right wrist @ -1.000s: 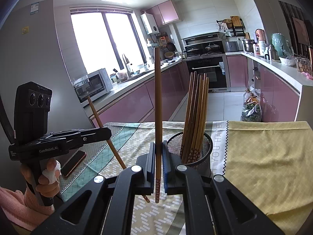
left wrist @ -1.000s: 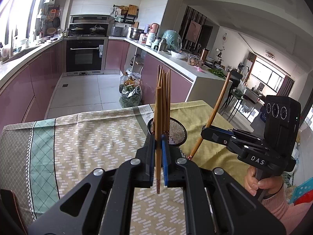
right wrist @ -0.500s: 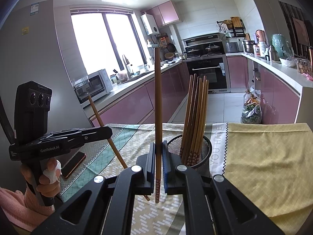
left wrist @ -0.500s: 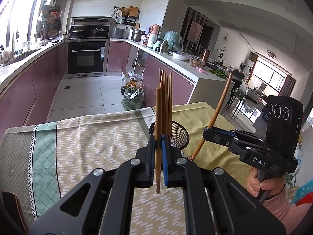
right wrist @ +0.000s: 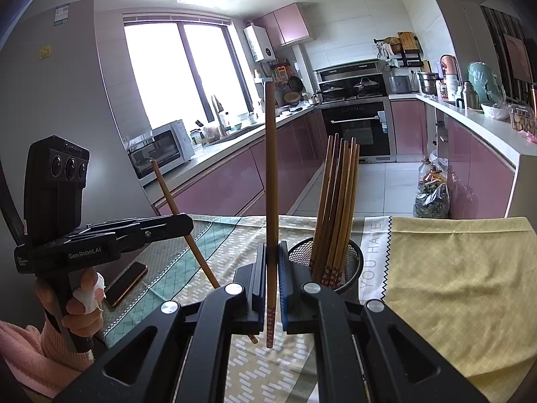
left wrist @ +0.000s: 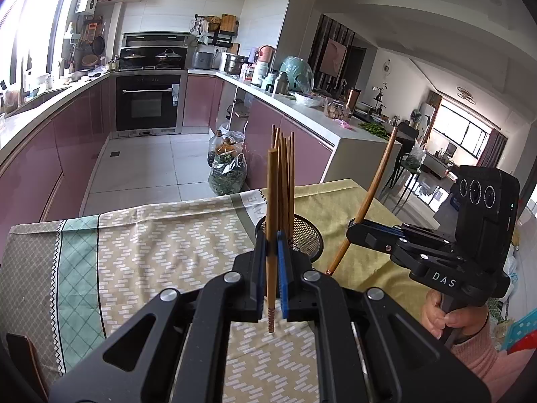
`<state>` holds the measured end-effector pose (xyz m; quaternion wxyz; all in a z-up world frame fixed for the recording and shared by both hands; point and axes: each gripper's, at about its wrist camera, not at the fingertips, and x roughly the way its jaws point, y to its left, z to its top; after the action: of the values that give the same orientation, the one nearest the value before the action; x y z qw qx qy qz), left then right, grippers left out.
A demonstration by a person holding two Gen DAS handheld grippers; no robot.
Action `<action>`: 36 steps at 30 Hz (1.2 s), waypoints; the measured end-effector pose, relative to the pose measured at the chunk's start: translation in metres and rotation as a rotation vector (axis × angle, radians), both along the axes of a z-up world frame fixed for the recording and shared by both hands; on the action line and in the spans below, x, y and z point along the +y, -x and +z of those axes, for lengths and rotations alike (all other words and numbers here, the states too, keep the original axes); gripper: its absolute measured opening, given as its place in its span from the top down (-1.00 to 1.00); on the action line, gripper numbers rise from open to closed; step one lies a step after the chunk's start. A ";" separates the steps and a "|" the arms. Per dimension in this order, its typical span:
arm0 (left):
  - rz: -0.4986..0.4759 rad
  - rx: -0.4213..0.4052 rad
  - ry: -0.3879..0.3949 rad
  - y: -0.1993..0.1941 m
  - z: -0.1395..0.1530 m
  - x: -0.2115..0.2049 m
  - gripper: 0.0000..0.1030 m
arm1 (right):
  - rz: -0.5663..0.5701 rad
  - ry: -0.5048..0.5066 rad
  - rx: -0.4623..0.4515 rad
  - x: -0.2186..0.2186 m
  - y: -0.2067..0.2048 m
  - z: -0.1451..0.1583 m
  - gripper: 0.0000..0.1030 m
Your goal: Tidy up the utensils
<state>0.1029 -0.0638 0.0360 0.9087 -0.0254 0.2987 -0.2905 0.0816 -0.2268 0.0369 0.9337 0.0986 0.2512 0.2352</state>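
A black mesh holder (right wrist: 349, 262) stands on the table with several wooden chopsticks (right wrist: 339, 201) upright in it; the holder also shows in the left wrist view (left wrist: 307, 235). My left gripper (left wrist: 272, 268) is shut on one chopstick (left wrist: 272, 188), held upright just in front of the holder. My right gripper (right wrist: 272, 278) is shut on another chopstick (right wrist: 271, 174), upright, left of the holder. Each gripper shows in the other's view: the right gripper (left wrist: 352, 231) with its slanted chopstick (left wrist: 376, 188), the left gripper (right wrist: 188, 225) with its chopstick (right wrist: 178, 211).
The table is covered by a patterned cloth (left wrist: 161, 245) and a yellow cloth (right wrist: 453, 268). A phone (right wrist: 126, 282) lies on the table at the left edge. Kitchen counters (left wrist: 302, 107) and an oven (left wrist: 147, 104) lie beyond the table.
Both grippers have stayed shut on their chopsticks. The views have shifted only slightly, with the holder sitting a little nearer the left gripper.
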 end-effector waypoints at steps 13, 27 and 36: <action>-0.012 -0.019 0.001 0.000 0.009 -0.005 0.86 | -0.001 -0.001 -0.014 -0.002 0.000 0.001 0.89; -0.018 -0.039 -0.008 0.001 0.016 -0.012 0.86 | -0.002 -0.002 -0.018 -0.002 0.000 0.003 0.89; -0.019 -0.050 -0.009 0.000 0.020 -0.013 0.86 | -0.002 -0.002 -0.031 -0.002 0.000 0.010 0.89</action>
<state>0.1028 -0.0766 0.0558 0.9131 -0.0111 0.2776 -0.2983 0.0815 -0.2287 0.0464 0.9377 0.0959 0.2362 0.2362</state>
